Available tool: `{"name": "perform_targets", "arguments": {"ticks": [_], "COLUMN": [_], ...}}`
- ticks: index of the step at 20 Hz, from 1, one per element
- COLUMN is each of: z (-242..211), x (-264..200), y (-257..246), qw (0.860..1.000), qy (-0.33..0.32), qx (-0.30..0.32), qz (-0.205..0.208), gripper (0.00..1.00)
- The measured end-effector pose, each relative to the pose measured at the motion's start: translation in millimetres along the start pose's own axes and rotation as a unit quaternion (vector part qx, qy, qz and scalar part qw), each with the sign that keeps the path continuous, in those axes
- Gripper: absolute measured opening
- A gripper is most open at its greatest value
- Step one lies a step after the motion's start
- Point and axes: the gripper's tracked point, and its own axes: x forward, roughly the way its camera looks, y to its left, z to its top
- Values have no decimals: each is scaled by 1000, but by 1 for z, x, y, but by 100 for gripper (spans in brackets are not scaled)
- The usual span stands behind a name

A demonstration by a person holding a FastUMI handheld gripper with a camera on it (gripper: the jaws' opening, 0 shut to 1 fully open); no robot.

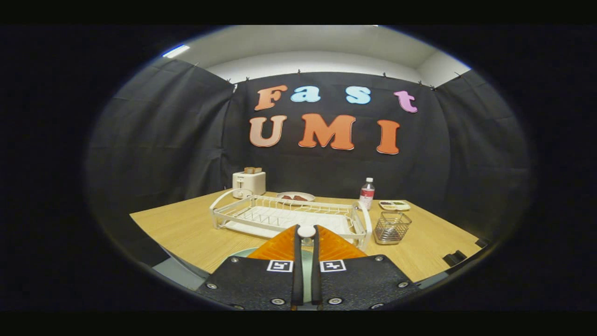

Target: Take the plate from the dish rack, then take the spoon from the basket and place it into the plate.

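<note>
White spoon [306, 232] stands clamped between the gripper [306, 242] fingers, long axis running straight ahead, rounded end toward the dish rack [284, 215]. Pale green plate [240, 253] lies beneath.

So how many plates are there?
2. The far plate sits behind the rack, by the toaster. The near plate lies under the tongs, which pinch a spoon. None seems hidden.

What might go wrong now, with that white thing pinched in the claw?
1. The gripper is shut on the spoon, with little of it showing between the fingers; it may slip or twist on release.
2. The plate lies under the fingers, mostly hidden, so the spoon could miss it.
3. The dish rack stands just ahead; pushing forward may bump it.
</note>
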Motion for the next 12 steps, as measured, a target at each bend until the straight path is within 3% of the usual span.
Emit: {"name": "perform_targets", "arguments": {"ticks": [12], "z": [-42], "x": [15], "y": [28], "qw": [997], "qy": [49], "qx": [36], "qz": [36], "gripper": [10]}}
